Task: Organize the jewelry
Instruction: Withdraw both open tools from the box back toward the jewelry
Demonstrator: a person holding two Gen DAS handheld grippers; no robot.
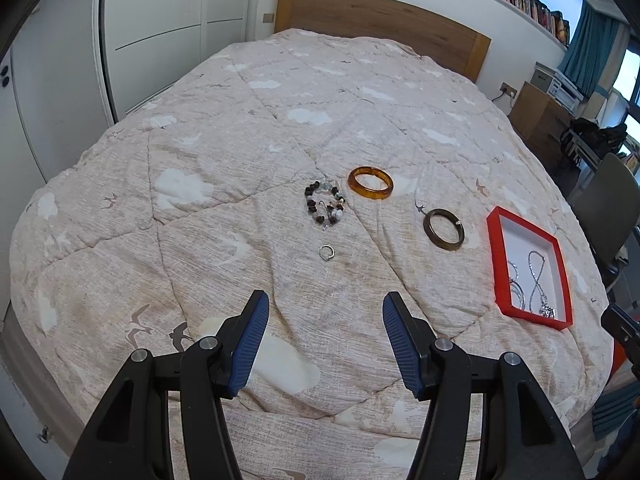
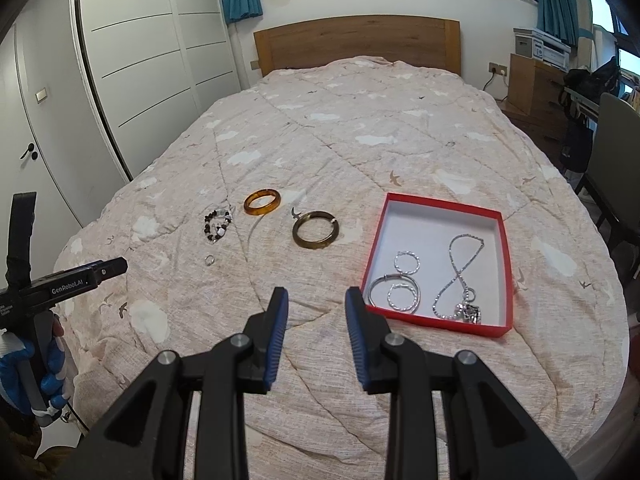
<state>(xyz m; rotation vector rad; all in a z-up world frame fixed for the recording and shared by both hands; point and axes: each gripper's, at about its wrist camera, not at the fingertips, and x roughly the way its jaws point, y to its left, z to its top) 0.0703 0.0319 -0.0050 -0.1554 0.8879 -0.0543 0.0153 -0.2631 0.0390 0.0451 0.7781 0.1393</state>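
On the bed quilt lie an amber bangle [image 1: 370, 183] [image 2: 262, 201], a dark olive bangle [image 1: 444, 229] [image 2: 315, 229], a beaded bracelet [image 1: 325, 204] [image 2: 218, 224] and a small silver ring [image 1: 326, 253] [image 2: 209, 260]. A red-rimmed box [image 1: 493, 256] [image 2: 508, 264] at the right holds a silver chain necklace [image 2: 460, 276] and silver hoops [image 2: 402, 290]. My left gripper [image 1: 325, 308] is open and empty, a little short of the ring. My right gripper [image 2: 316, 304] is open and empty, just left of the box's near corner.
The bed has a wooden headboard [image 2: 356, 40]. White wardrobe doors [image 2: 140, 60] stand at the left. A chair [image 2: 612, 152], a wooden cabinet [image 2: 532, 80] and a bag are at the right. The left gripper's body [image 2: 60, 284] shows at the right wrist view's left edge.
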